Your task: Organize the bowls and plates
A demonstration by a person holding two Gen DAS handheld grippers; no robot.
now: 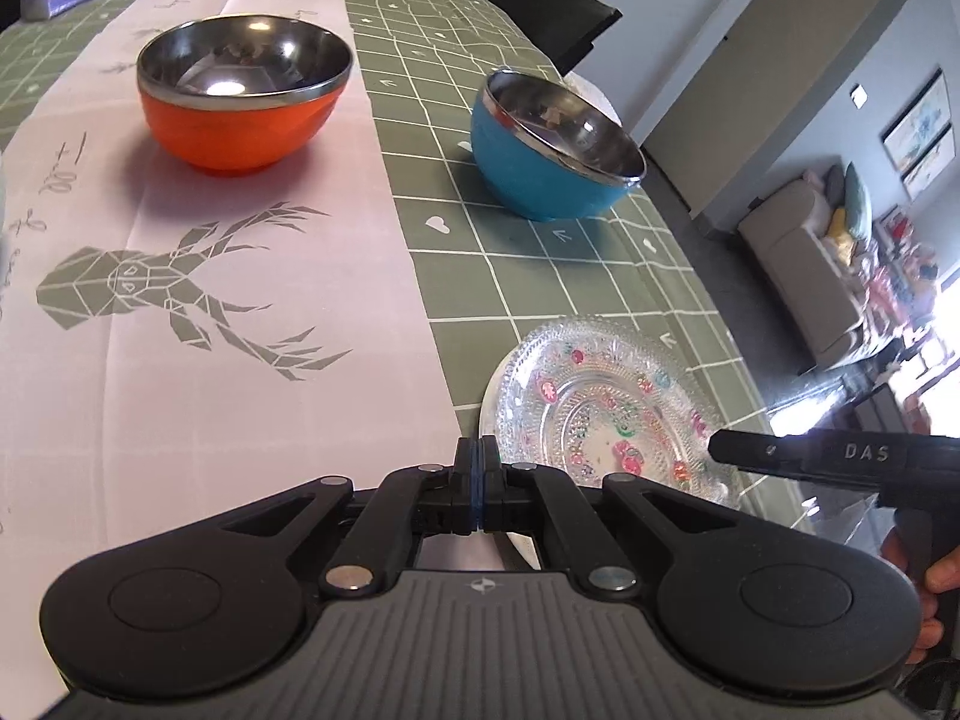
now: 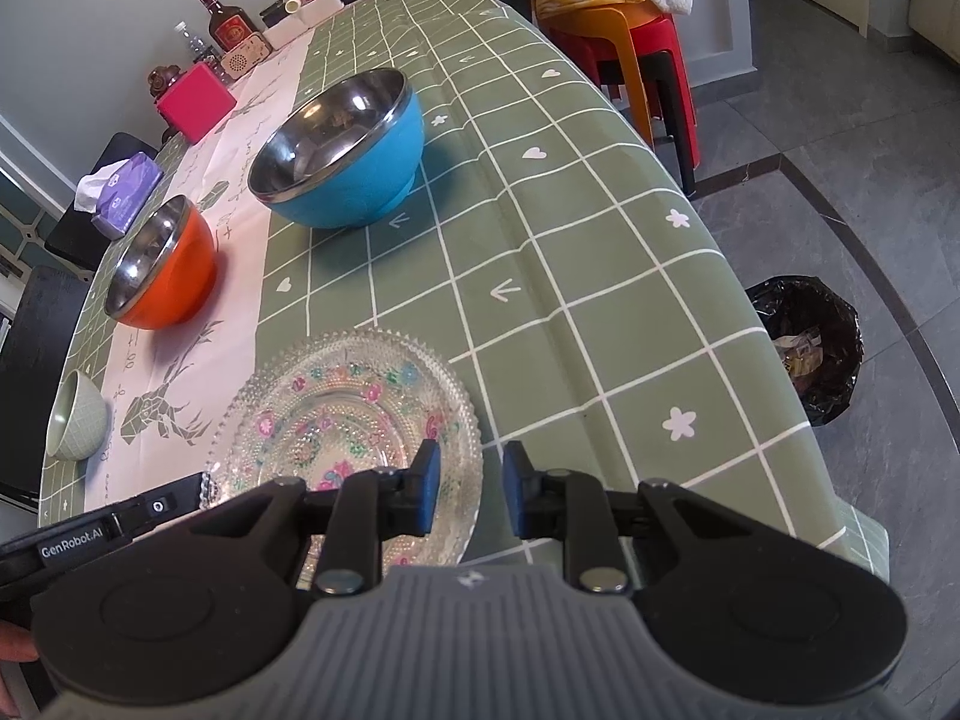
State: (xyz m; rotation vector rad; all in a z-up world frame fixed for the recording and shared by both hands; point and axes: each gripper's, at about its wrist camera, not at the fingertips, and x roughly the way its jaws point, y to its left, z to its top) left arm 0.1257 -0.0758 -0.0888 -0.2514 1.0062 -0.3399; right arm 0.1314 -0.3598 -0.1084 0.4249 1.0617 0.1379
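Note:
A clear glass plate (image 1: 606, 414) with coloured flowers lies near the table's front edge; it also shows in the right wrist view (image 2: 336, 414). My left gripper (image 1: 477, 480) is shut and empty, just left of the plate's rim. My right gripper (image 2: 468, 486) is open, its left finger over the plate's near right rim, holding nothing. An orange bowl (image 1: 240, 96) and a blue bowl (image 1: 546, 144) with steel insides stand farther back; they also show in the right wrist view as orange bowl (image 2: 162, 264) and blue bowl (image 2: 342, 150). A small green bowl (image 2: 75, 417) stands at the left.
A green checked tablecloth (image 2: 570, 276) with a pale runner (image 1: 210, 300) covers the table. A tissue pack (image 2: 123, 186), a pink box (image 2: 195, 99) and bottles (image 2: 228, 21) stand at the far end. Stools (image 2: 630, 42) and a bin (image 2: 810, 342) stand to the right.

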